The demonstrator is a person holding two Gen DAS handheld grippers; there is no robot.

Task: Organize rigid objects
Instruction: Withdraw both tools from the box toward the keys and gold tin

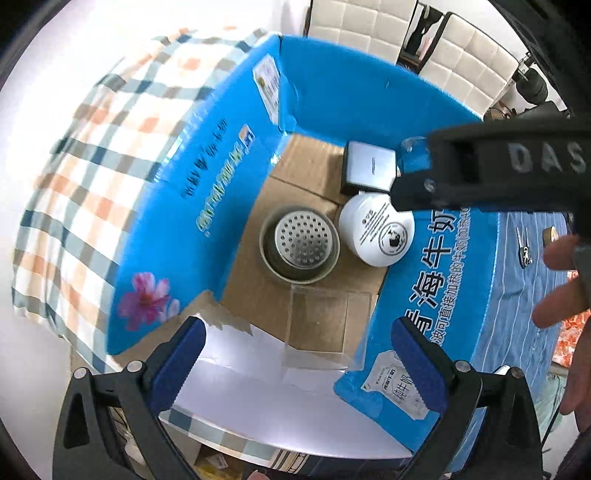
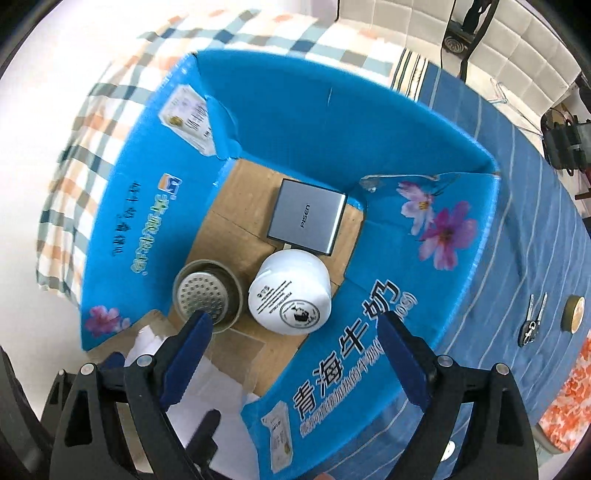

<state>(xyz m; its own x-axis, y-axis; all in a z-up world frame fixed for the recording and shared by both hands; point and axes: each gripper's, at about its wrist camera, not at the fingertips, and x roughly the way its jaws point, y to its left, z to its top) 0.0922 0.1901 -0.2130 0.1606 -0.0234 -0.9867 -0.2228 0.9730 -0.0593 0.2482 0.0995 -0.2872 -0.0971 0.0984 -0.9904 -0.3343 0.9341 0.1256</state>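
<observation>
A blue cardboard box (image 1: 207,177) (image 2: 303,122) stands open on the bed. On its brown floor lie a grey PISEN power bank (image 2: 306,218) (image 1: 369,168), a white jar (image 2: 291,291) (image 1: 376,229), a round metal strainer cup (image 2: 207,295) (image 1: 299,243) and a clear plastic case (image 1: 321,325). My left gripper (image 1: 299,365) is open and empty above the box's near edge. My right gripper (image 2: 295,358) is open and empty above the box; its black body (image 1: 491,173) shows in the left wrist view over the power bank.
A checked blanket (image 1: 92,155) lies left of the box. A blue striped cloth (image 2: 517,206) on the right carries keys (image 2: 532,321) and a round tape roll (image 2: 574,314). White padded chairs (image 1: 369,26) stand behind. White paper (image 1: 251,369) lies at the box's near flap.
</observation>
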